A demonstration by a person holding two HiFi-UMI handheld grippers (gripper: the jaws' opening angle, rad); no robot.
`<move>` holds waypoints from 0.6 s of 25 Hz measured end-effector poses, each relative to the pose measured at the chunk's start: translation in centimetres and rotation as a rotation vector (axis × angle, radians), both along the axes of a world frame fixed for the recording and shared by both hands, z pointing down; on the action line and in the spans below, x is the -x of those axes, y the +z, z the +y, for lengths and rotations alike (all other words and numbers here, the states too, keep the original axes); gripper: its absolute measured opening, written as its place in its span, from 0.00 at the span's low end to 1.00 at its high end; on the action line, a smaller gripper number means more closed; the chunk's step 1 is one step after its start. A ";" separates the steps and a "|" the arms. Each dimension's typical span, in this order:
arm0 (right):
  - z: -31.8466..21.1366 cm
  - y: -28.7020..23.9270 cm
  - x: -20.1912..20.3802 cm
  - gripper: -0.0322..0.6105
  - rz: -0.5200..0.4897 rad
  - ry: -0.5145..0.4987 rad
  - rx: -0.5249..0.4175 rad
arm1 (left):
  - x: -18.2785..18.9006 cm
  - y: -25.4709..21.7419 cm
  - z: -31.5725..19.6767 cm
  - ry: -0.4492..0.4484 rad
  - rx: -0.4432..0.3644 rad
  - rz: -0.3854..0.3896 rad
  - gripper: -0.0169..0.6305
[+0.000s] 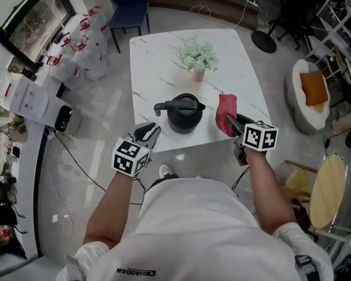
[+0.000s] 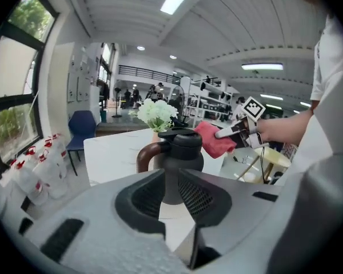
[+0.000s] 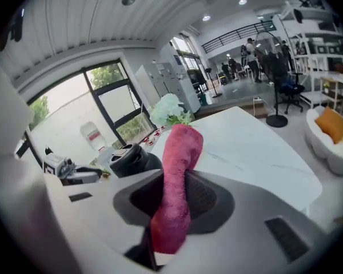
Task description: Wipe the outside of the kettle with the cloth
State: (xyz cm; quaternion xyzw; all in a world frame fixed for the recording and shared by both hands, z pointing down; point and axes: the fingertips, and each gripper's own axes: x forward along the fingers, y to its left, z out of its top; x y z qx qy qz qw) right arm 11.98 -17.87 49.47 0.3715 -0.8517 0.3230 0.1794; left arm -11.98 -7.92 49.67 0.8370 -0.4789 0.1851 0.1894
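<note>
2 tools slant downward: right tool [image 1: 229, 120] clamps cloth [image 1: 226, 109]; left tool [image 1: 151, 132], half-open, seemingly empty, faces kettle [image 1: 184, 115].

The kettle [image 1: 184, 115] at the frame's centre has a matt dark-grey body; whether it is coated metal or plastic cannot be told. Its curved handle [image 1: 162, 106] is brown with a soft sheen. The cloth [image 1: 226, 113] just right of it is red-pink terry, thick and fuzzy. The table [image 1: 158, 69] top is white, smooth and glossy, veined grey like marble. The left gripper [image 1: 154, 130] and right gripper [image 1: 230, 120] have matt grey plastic shells; the left one's pads [image 2: 197, 196] are black with a fine grid texture. The floor [image 1: 105, 122] is pale and polished. At lower right, a round side table [image 1: 326, 191] looks like pale wood.
</note>
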 end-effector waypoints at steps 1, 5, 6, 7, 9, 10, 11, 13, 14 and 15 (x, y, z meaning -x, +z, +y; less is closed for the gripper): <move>0.4 0.1 -0.4 0.21 -0.019 0.009 0.011 | -0.2 0.0 0.4 -0.046 0.007 0.039 0.13; 2.8 0.8 -0.9 0.21 -0.020 -0.034 0.021 | -0.7 -0.1 2.0 -0.214 0.034 0.191 0.09; 3.5 0.8 -0.9 0.21 -0.016 -0.052 0.016 | -0.9 -0.1 2.4 -0.242 0.039 0.210 0.07; 4.1 0.9 -0.8 0.21 -0.015 -0.070 0.011 | -1.2 -0.1 2.8 -0.262 0.045 0.223 0.06; 5.3 0.8 -0.7 0.21 -0.012 -0.100 0.001 | -2.0 -0.1 3.7 -0.287 0.056 0.239 0.05; 5.9 0.8 -0.7 0.21 -0.012 -0.113 -0.004 | -2.4 -0.1 4.1 -0.297 0.059 0.245 0.05; 6.4 0.7 -0.6 0.21 -0.013 -0.125 -0.009 | -2.8 -0.1 4.5 -0.306 0.060 0.250 0.04; 7.3 0.6 -0.5 0.21 -0.016 -0.150 -0.022 | -3.5 -0.3 5.2 -0.317 0.057 0.251 0.03; 7.7 0.5 -0.4 0.21 -0.016 -0.162 -0.029 | -3.8 -0.3 5.5 -0.317 0.056 0.248 0.03; 8.1 0.3 -0.5 0.21 -0.014 -0.172 -0.039 | -4.1 -0.4 5.7 -0.316 0.055 0.242 0.02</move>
